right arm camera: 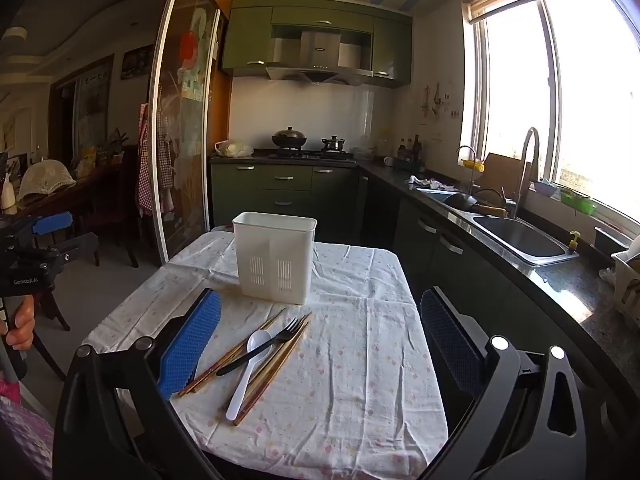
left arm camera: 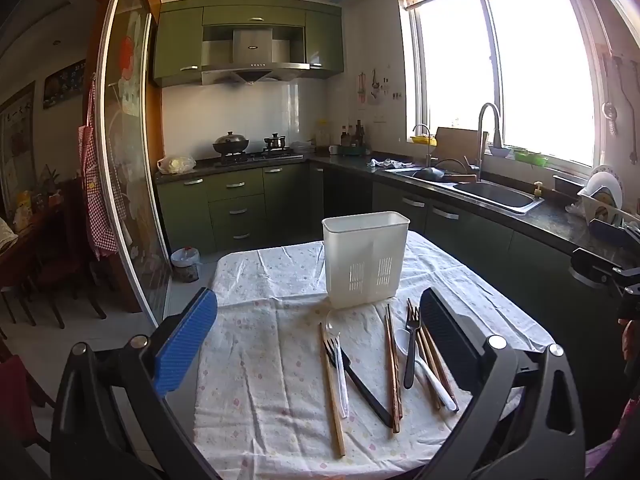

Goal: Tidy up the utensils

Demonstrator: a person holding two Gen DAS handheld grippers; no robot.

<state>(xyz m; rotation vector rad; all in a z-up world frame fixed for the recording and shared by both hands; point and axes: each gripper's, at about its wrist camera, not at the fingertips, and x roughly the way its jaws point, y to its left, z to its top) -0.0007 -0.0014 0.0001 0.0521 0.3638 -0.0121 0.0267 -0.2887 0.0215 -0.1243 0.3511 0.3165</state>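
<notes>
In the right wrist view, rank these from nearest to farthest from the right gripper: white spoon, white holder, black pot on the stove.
1. White spoon: on the cloth, between the open fingers of the right gripper, toward the left one.
2. White holder: upright, beyond the cutlery on the table.
3. Black pot: on the stove at the back wall.
</notes>
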